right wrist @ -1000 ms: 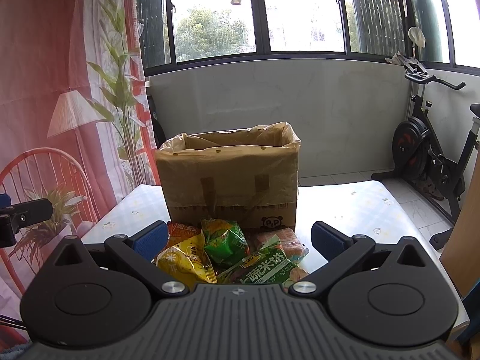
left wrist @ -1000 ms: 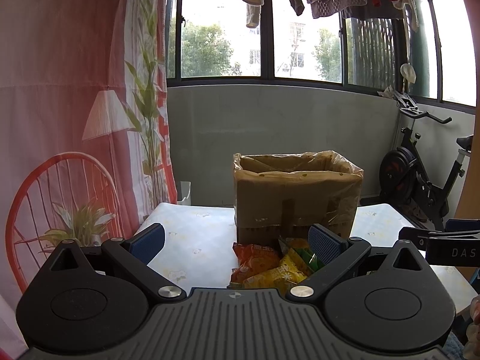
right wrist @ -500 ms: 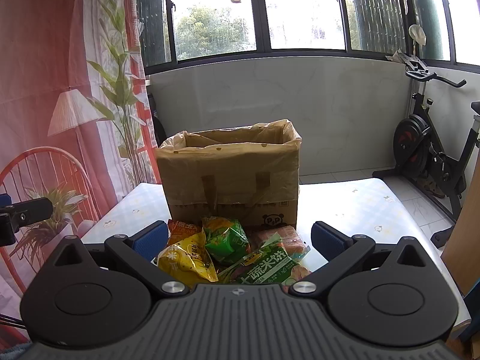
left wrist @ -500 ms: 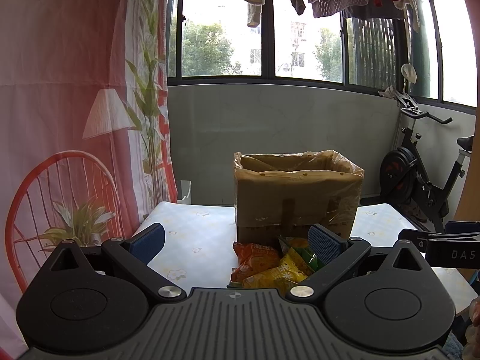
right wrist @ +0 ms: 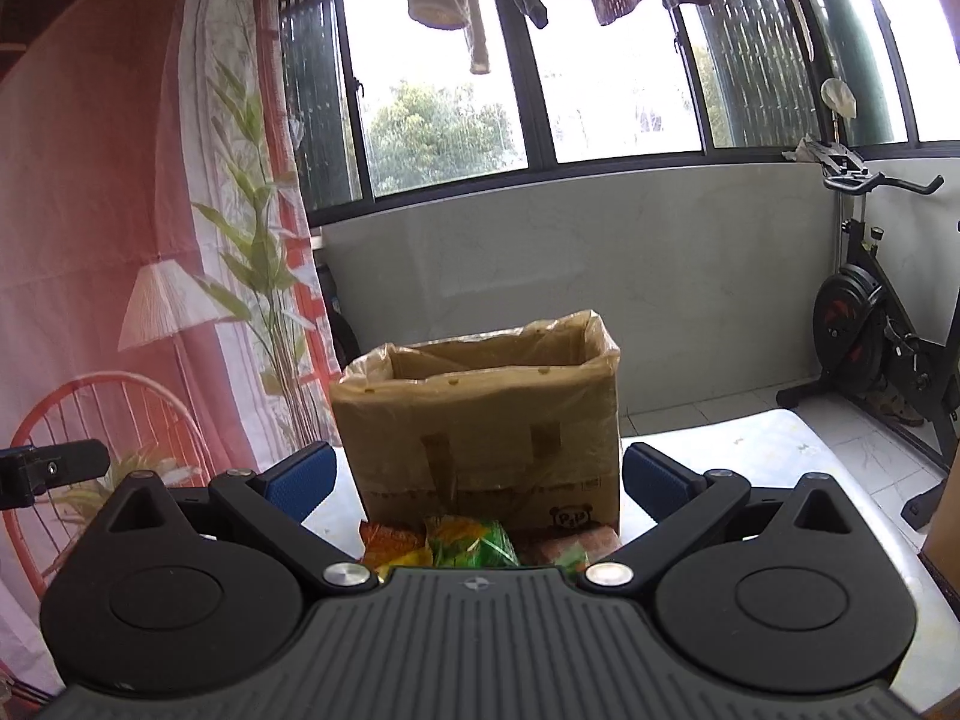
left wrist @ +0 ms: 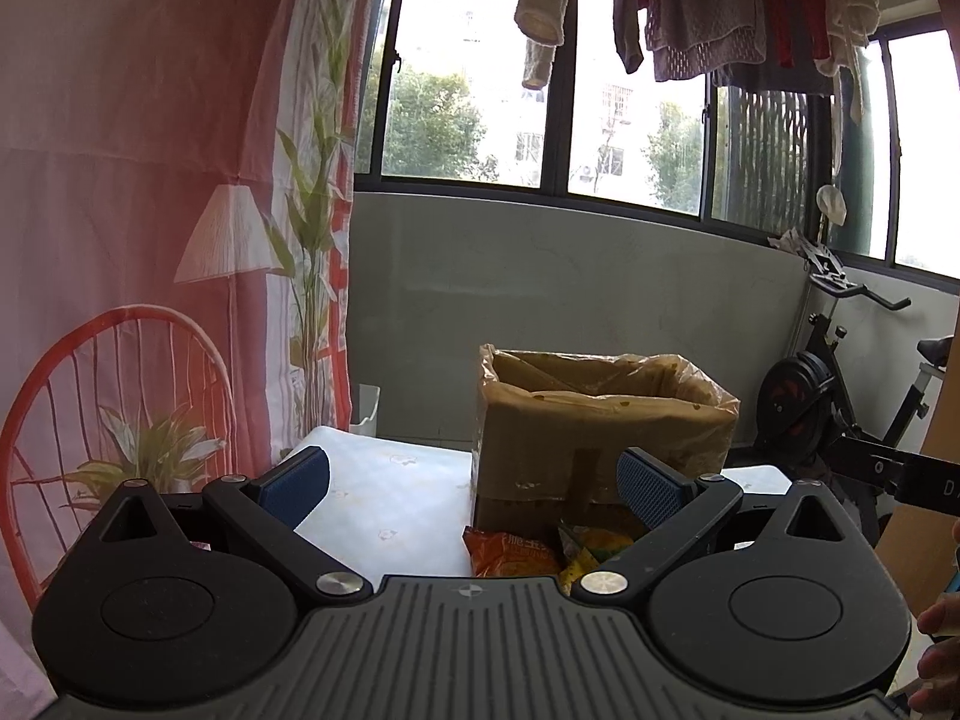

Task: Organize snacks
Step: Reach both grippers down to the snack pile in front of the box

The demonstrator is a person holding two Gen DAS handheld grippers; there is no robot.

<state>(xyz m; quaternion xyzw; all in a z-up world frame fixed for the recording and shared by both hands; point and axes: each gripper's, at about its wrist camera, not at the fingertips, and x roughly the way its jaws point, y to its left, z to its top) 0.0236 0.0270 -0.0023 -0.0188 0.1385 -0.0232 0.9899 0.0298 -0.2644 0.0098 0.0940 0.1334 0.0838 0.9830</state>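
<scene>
A brown cardboard box (left wrist: 600,438) (right wrist: 486,432) lined with clear plastic stands open-topped on the white table (left wrist: 384,510) (right wrist: 780,450). Several snack packets lie in front of it: an orange packet (left wrist: 510,552) (right wrist: 390,543), a green packet (right wrist: 474,543) and a yellow-green one (left wrist: 591,543). My left gripper (left wrist: 471,480) is open, held above the table short of the packets. My right gripper (right wrist: 477,477) is open too, facing the box with the packets just below it. Nothing is between either pair of fingers.
A pink printed curtain (left wrist: 150,240) hangs on the left. An exercise bike (right wrist: 882,330) stands on the right by the grey wall under the windows. Laundry (left wrist: 720,0) hangs overhead. A hand (left wrist: 939,648) shows at the right edge of the left wrist view.
Both cameras have tilted upward, so the box and packets sit lower in view and more packets are hidden behind the gripper bodies. Both grippers stay open.
</scene>
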